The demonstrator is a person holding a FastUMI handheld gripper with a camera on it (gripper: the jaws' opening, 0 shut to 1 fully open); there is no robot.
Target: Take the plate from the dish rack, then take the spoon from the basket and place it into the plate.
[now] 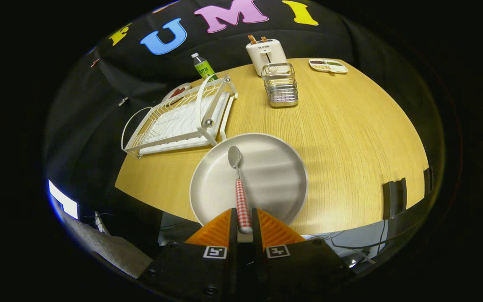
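Observation:
A white round plate (266, 176) lies flat on the wooden table (350, 138), just ahead of my fingers. My gripper (244, 220) is shut on the spoon (240, 191), pinching the end of its red-and-white checked handle between the orange fingers (214, 230). The spoon points forward, its metal bowl over the plate's middle; I cannot tell whether the bowl touches the plate. The white wire dish rack (178, 119) stands beyond the plate to the left. The metal wire basket (281, 86) stands beyond the plate, slightly right.
A white toaster (265, 54) sits behind the basket at the table's far edge. A green bottle (203, 67) stands behind the rack. A small white divided tray (328, 65) lies at the far right. The table's near edge runs just under the plate.

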